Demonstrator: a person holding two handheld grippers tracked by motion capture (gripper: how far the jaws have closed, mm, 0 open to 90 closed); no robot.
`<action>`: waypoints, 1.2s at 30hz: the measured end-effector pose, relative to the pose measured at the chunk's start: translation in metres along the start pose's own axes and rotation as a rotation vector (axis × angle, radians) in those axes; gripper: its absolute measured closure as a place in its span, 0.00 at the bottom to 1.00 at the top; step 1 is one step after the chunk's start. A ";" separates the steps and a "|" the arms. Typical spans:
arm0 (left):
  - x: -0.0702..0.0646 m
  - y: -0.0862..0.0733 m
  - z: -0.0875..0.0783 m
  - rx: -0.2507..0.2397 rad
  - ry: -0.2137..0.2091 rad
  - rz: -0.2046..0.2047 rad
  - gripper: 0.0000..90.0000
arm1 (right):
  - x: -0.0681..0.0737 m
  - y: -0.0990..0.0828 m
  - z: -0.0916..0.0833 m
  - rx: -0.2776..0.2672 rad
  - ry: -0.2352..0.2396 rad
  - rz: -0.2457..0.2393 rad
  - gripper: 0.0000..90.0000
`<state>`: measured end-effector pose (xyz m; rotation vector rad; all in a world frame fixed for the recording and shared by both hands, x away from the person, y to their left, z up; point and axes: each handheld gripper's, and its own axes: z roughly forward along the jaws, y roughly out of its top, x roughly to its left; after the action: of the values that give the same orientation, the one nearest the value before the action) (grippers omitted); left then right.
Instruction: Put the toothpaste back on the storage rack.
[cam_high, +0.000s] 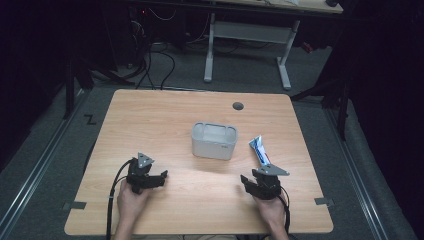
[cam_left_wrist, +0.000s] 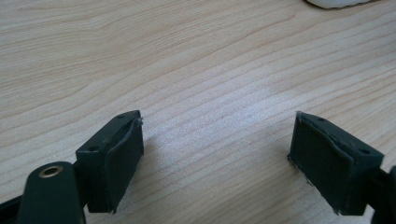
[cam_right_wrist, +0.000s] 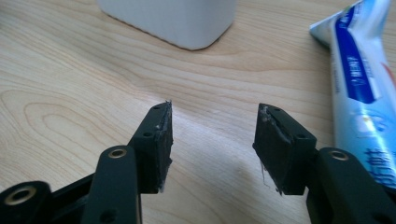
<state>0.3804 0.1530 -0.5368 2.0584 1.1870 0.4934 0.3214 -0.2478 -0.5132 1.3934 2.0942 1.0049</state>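
Both grippers near the table's (cam_high: 150, 115) front edge, left gripper (cam_left_wrist: 217, 154) and right gripper (cam_right_wrist: 212, 144) jaws apart on nothing, toothpaste tube (cam_right_wrist: 357, 79) just beside the right, white container (cam_high: 214, 141) mid-table

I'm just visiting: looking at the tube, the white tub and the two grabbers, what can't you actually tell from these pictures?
- Toothpaste tube: in the high view its near end is hidden behind the right gripper; in the right gripper view the picture's edges cut off both ends, and its print is too blurred to read.
- White container: its inside is too small to check in the high view; the top edge crops it in the right gripper view.
- Left gripper: nothing between its jaws.
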 end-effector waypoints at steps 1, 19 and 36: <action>0.000 0.000 0.000 0.000 0.000 0.000 0.20 | -0.001 0.000 -0.001 0.000 -0.001 0.000 0.53; 0.000 0.000 0.000 0.000 0.000 -0.001 0.20 | -0.015 -0.008 -0.024 -0.088 -0.003 0.005 0.59; 0.000 0.000 0.000 0.000 0.000 -0.001 0.20 | -0.036 -0.009 -0.040 -0.112 -0.038 0.051 0.60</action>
<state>0.3807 0.1529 -0.5368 2.0576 1.1878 0.4935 0.3033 -0.2963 -0.4954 1.4059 1.9533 1.0902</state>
